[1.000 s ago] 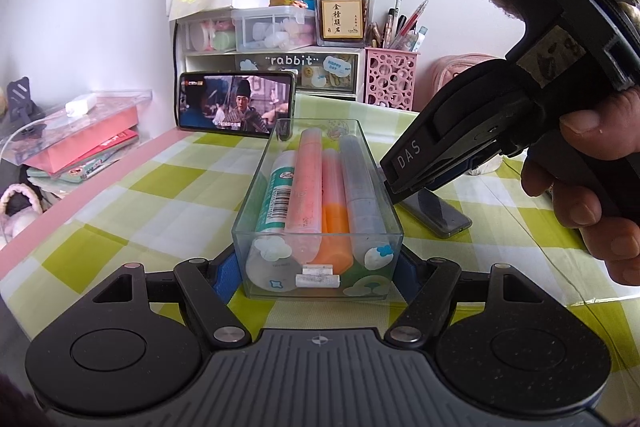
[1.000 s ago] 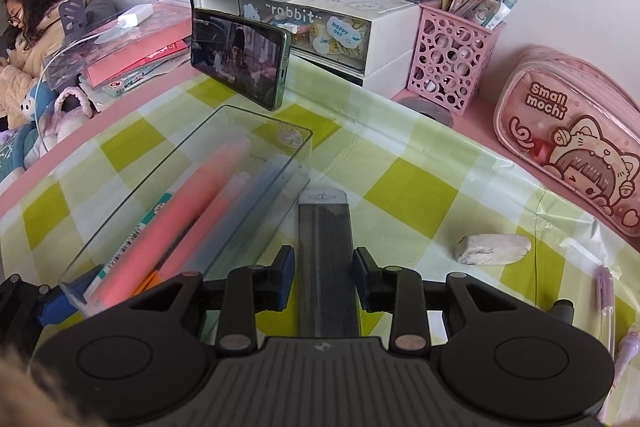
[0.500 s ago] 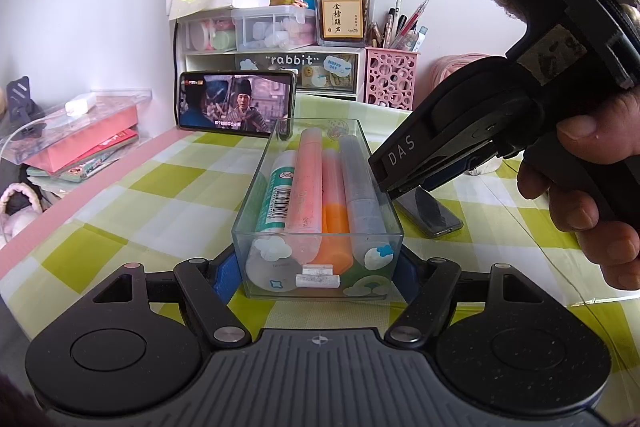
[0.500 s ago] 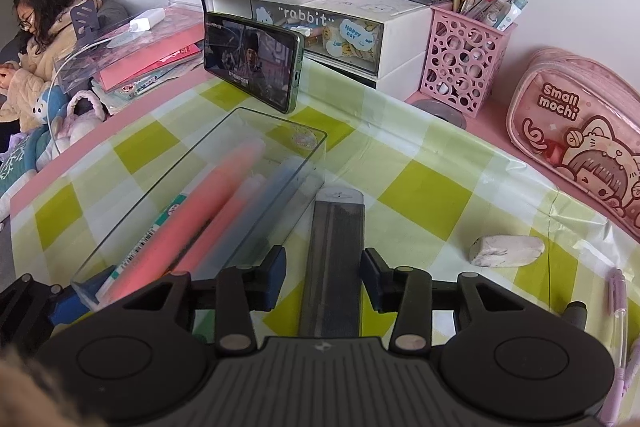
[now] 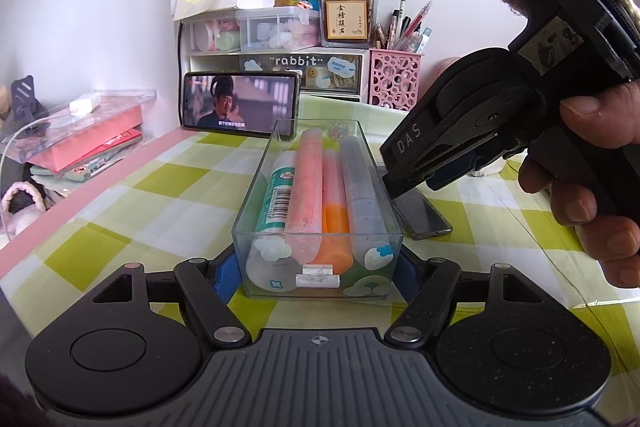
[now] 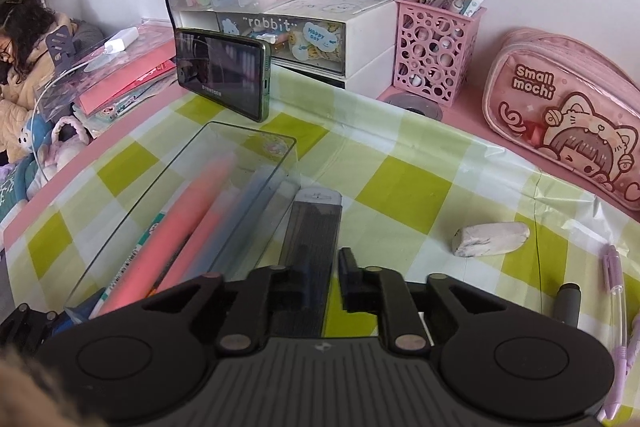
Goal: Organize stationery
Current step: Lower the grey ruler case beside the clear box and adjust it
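A clear plastic box (image 5: 256, 195) lies lengthwise on the checked cloth. It holds a pink marker (image 5: 306, 187), an orange one, a grey one and a green-labelled tube. My left gripper (image 5: 316, 267) is shut on the box's near end, one blue pad on each side wall. Right of the box a dark flat case (image 5: 424, 223) lies on the cloth. My right gripper (image 6: 326, 261) points down over the case (image 6: 316, 223). Its jaws are still widening, with the case between them and no pad pressing on it. A hand holds that gripper (image 5: 404, 187).
A white eraser (image 6: 491, 239), a purple pen (image 6: 616, 287) and a dark cap (image 6: 568, 303) lie to the right. A pink pouch (image 6: 560, 123), a pink pen holder (image 6: 436, 55), a drawer unit (image 6: 304, 39) and a propped phone (image 6: 224, 79) line the back. A person (image 6: 20, 47) sits far left.
The right gripper's jaws have spread off the dark case, which stays on the cloth beside the box. The left gripper and the box have not moved.
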`<state>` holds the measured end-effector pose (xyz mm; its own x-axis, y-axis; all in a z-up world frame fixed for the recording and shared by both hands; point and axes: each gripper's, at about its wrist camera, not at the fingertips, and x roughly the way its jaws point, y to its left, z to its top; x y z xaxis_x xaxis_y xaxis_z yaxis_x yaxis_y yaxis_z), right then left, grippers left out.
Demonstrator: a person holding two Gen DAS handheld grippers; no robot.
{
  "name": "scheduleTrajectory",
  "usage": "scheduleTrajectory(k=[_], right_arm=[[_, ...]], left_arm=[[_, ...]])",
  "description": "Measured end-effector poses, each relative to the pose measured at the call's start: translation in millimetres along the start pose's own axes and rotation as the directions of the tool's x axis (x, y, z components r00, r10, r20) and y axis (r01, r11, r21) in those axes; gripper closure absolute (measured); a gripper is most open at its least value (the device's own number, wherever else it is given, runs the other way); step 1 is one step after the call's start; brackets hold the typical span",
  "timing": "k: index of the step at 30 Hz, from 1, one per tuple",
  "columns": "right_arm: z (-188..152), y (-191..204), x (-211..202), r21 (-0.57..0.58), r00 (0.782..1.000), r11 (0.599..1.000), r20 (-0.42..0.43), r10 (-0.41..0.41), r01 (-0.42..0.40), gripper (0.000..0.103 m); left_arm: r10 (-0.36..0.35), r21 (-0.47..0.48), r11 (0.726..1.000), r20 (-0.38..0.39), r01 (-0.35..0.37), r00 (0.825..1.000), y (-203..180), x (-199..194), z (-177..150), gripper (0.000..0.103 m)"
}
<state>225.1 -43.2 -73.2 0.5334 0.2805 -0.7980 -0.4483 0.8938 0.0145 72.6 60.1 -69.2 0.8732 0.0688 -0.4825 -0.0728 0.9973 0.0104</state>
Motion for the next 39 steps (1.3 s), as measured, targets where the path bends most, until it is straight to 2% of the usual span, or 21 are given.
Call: scheduleTrajectory(k=[2, 8, 12, 14, 27, 32, 36, 39], right_arm=[[1, 4, 1, -0.011, 1.000, 1.000, 0.002, 0.005, -0.005, 0.055], [8, 4, 12, -0.010, 0.999, 1.000, -0.046, 0.003, -0.003, 0.055], [6, 5, 12, -0.035, 0.999, 0.999, -0.040, -0.009, 0.008, 0.056], [7, 4, 12, -0.021, 0.999, 1.000, -0.038, -0.013, 0.012, 0.061], [4, -14, 3, 0.143, 0.999, 0.989, -0.002, 0.040, -0.040, 0.062], [8, -16, -16, 0.196, 0.994, 0.975, 0.051, 0.098, -0.106, 0.062], [13, -8, -34, 0.219, 0.982, 0.958, 0.094, 0.165, -0.182, 0.062], [15, 0, -38, 0.225, 0.974, 0.949, 0.091, 0.207, -0.222, 0.062]], left_arm=[[0.023, -0.007, 1.000, 0.001, -0.023, 1.000, 0, 0, 0, 0.031], [0.023, -0.015, 1.000, -0.006, -0.023, 1.000, 3, 0, 1, 0.031], [0.023, -0.015, 1.000, -0.006, -0.023, 1.000, 3, 0, 1, 0.031], [0.022, -0.016, 1.000, -0.006, -0.022, 1.000, 3, 0, 1, 0.031], [0.023, -0.016, 1.000, -0.007, -0.023, 1.000, 3, 0, 1, 0.031], [0.023, -0.016, 1.000, -0.007, -0.023, 1.000, 3, 0, 1, 0.031], [0.023, -0.016, 1.000, -0.007, -0.023, 1.000, 3, 0, 1, 0.031], [0.023, -0.016, 1.000, -0.007, -0.023, 1.000, 3, 0, 1, 0.031]])
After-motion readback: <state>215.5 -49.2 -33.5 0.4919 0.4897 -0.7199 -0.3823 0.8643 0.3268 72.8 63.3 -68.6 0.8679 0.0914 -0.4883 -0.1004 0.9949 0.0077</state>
